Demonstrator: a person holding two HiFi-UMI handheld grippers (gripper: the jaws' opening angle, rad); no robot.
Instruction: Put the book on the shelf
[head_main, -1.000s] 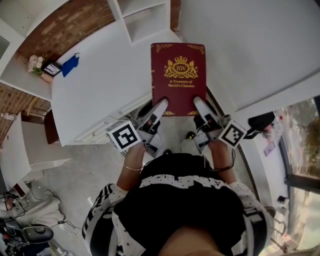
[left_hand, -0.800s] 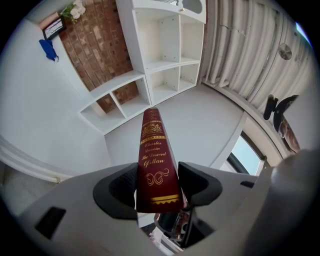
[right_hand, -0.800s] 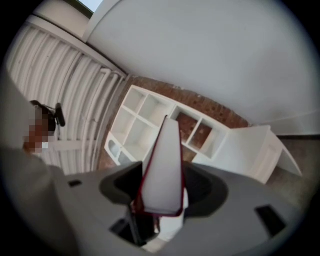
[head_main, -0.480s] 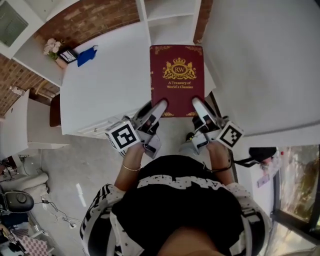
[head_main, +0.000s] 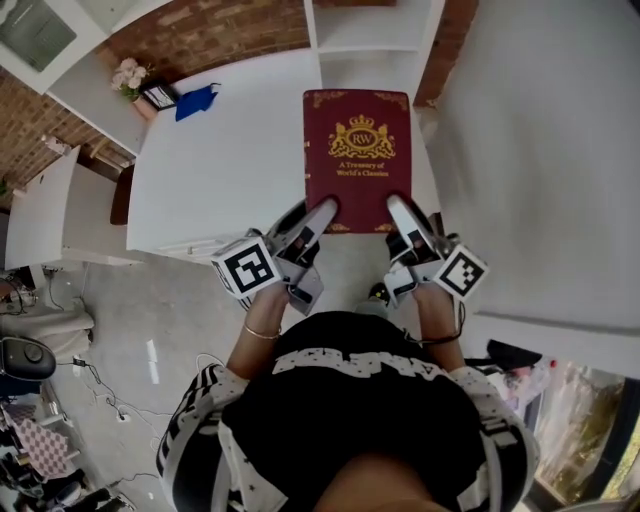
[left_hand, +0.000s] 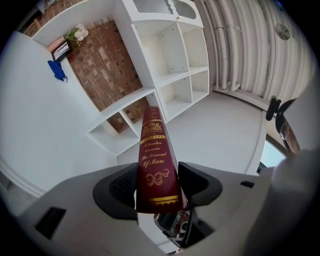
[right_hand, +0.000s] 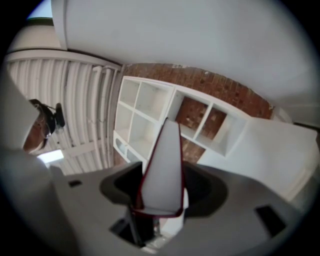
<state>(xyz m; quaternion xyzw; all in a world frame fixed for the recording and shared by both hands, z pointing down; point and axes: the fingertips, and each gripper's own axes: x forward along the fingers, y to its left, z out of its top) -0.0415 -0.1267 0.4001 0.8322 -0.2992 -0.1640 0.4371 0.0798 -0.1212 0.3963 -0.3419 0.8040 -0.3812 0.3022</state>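
I hold the book (head_main: 357, 160) flat and face up between both claws, out in front of me. In the head view it overlaps the right end of the white surface (head_main: 230, 150), and its far edge points toward the shelf (head_main: 370, 40).

The book is a rectangular hardback. Its cover is deep maroon and matte, stamped in gold with a crowned crest, two lines of title and scrollwork at the corners.

My left claw (head_main: 318, 215) is clamped on the near corner at the spine side. In the left gripper view the two dark, finely ribbed pads press against either cover. The rounded maroon spine, with its gold lettering and a curled ornament, runs away from me between them.

My right claw (head_main: 400, 213) is shut on the other near corner. In its own view the jaws pinch the covers around the pale, smooth block of pages, which has a thin red rim and narrows toward the far end.

The shelf is white and boxy, made of square open compartments with thin, straight dividers. Rough red brick (head_main: 210, 30) shows behind it. The surface is smooth and plain, with a small blue thing (head_main: 195, 102) at its far left corner, well apart from the book.
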